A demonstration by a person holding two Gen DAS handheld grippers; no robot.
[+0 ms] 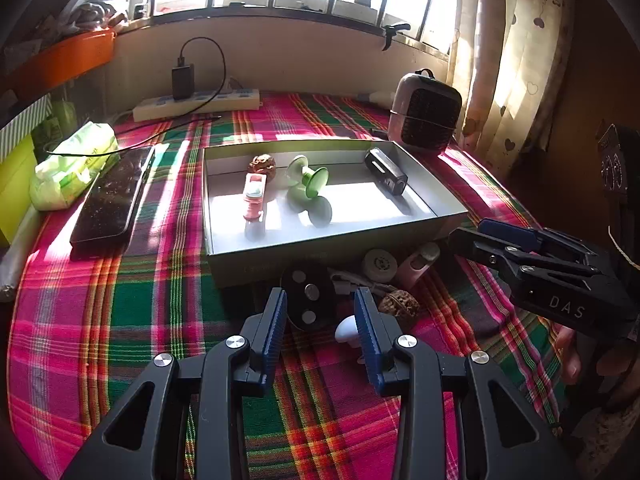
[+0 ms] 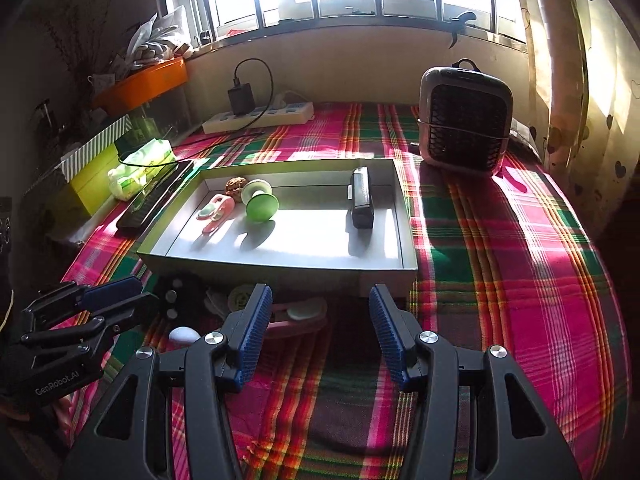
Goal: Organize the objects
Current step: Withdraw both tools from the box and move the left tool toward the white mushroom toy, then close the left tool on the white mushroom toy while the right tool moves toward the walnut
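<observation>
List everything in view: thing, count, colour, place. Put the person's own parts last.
tray: 1, grey-white, centre of the plaid cloth.
walnut in tray: 1, brown, far left corner.
pink tool: 1, in tray, left.
green spool-shaped piece: 1, in tray, middle.
black block: 1, in tray, right.
black disc with three metal studs: 1, before the tray.
walnut on cloth: 1, brown, right of the disc.
white egg-shaped thing: 1, beside the left tongs.
phone: 1, black, left of tray.
tissue pack: 1, green, far left.
power strip: 1, white, by the wall.
small heater: 1, grey-black, far right.
left tongs: open, empty.
right tongs: open, empty.
</observation>
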